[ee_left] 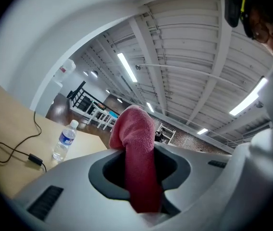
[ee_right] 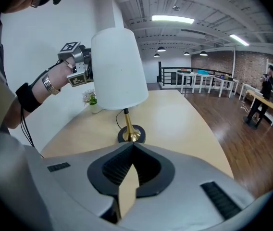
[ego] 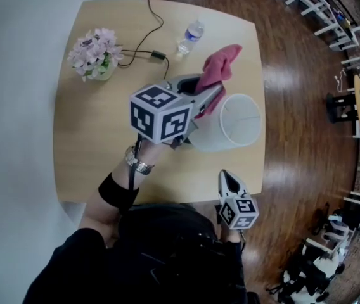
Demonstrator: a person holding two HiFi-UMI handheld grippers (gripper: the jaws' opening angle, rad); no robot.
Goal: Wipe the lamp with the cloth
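Table [ego: 91,170] of light wood takes most of the head view, with dark wood floor to its right. On its right half stands the lamp [ego: 240,122], with a white shade over a gold stem and a dark round base [ee_right: 129,134]. The left gripper [ego: 206,95] is held above the table, just left of the shade's upper part, and its jaws are clamped on the pink-red cloth [ego: 221,68]. The cloth sticks out past the jaws toward the far side. Whether it touches the shade I cannot tell. The right gripper [ego: 229,179] is at the near right edge of the table, well apart from the lamp, with its jaws together and nothing between them. At the far left are pale flowers [ego: 94,54]. A water bottle [ego: 191,38] stands at the far middle, and a black cable [ego: 148,43] lies beside it.
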